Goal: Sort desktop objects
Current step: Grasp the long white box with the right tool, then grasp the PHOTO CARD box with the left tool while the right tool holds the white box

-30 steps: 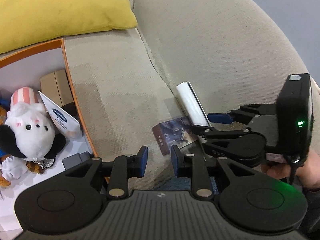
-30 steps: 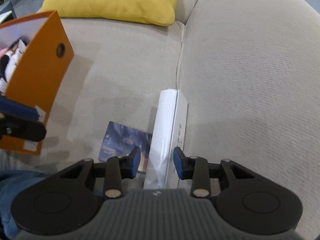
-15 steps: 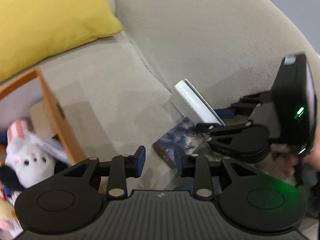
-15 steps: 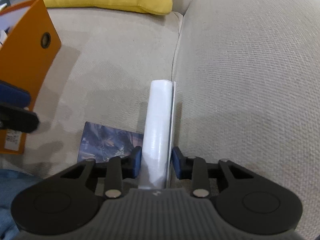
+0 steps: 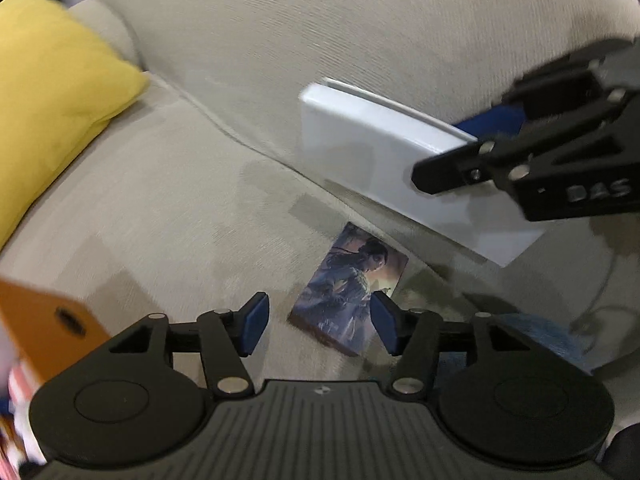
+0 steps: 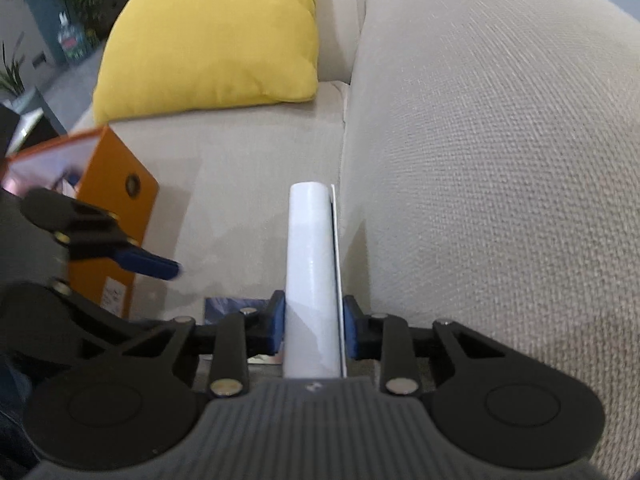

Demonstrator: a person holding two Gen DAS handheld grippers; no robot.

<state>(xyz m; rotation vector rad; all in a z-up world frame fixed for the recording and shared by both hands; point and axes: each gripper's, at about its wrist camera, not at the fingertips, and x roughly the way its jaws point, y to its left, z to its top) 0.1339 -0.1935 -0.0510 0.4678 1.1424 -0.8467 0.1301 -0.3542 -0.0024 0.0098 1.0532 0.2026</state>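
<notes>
While your right hand-held gripper (image 6: 313,326) pinches the flat white rectangular box (image 6: 310,264) clear of the beige fabric sofa seat (image 5: 168,208), your left hand-held gripper (image 5: 316,322) is opening, its blue pads empty. Between them, the illustrated picture card (image 5: 350,288) lies flat on the seat, near the orange cardboard storage box (image 6: 116,200).

Bare sofa seat (image 5: 168,208) lies open ahead of my left gripper (image 5: 318,320), hemmed by the orange box (image 5: 44,320) at its left, the backrest (image 6: 500,160) right, the yellow cushion (image 6: 216,36) at the far end.
</notes>
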